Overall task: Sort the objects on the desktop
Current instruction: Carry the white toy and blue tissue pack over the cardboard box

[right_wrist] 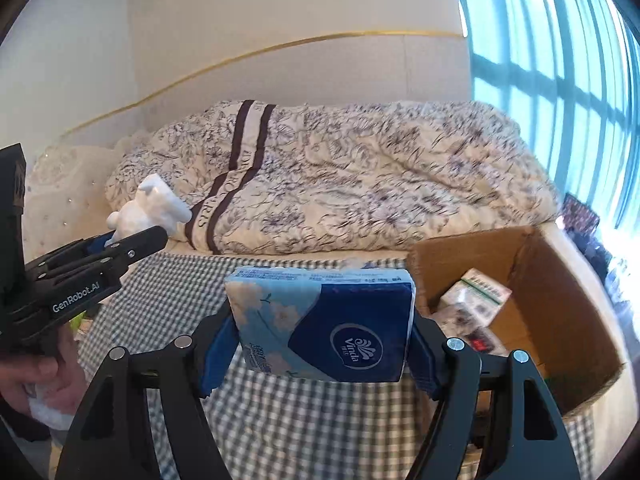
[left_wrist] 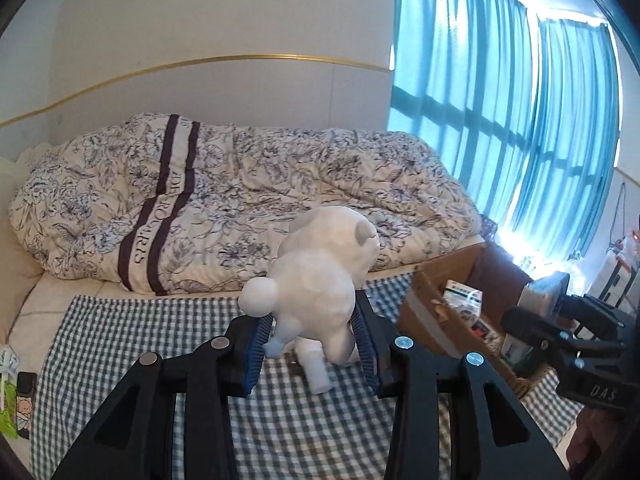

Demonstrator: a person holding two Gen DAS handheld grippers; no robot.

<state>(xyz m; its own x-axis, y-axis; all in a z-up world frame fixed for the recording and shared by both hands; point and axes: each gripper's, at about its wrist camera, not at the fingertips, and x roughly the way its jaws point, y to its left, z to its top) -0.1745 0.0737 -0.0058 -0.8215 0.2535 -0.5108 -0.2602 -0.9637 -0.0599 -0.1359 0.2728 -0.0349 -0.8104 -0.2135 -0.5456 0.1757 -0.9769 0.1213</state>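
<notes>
So on my left claw I've got the white plush bear-shaped toy pinched between the blue pads, claw closed about a third of the way around its lower body, toy lifted clear above the green-and-white checked cloth. Its head points away from me toward the floral quilt bunched up on the bed.

Right claw is spread fairly wide and clamped on both ends of a blue soft pack of Vinda tissues, also held up off the checked cloth.

The open brown cardboard box sits just to the right of the tissue pack, with a few small cartons already inside. From the right wrist camera I can see the left claw off to the side with the toy in it, and a hand gripping its handle.
</notes>
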